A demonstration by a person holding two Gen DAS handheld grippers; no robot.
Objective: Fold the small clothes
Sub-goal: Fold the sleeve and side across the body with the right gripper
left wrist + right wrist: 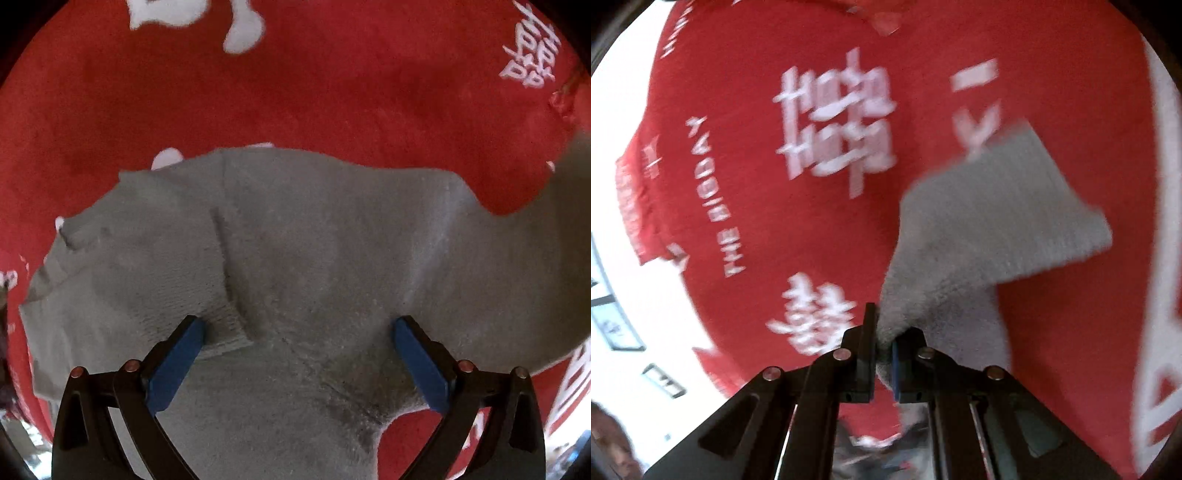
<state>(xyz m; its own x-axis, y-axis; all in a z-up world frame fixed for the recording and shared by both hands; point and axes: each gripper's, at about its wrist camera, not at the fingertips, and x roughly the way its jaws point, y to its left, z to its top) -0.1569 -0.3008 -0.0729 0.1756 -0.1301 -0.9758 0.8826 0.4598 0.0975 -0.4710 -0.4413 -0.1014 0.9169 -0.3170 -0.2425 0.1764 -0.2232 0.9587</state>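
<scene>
A grey sock (314, 258) lies spread across the red cloth (295, 92) in the left wrist view, its ribbed cuff to the left. My left gripper (295, 332) is open, its blue pads straddling the sock's middle just above it. In the right wrist view my right gripper (884, 332) is shut on one end of the grey sock (979, 229), which trails up and right with its ribbed cuff hanging free over the red cloth (757, 184). This view is motion-blurred.
The red cloth carries white printed characters (834, 122) and lettering, and covers the whole work surface. Its edge and a bright floor (613, 184) show at the left of the right wrist view.
</scene>
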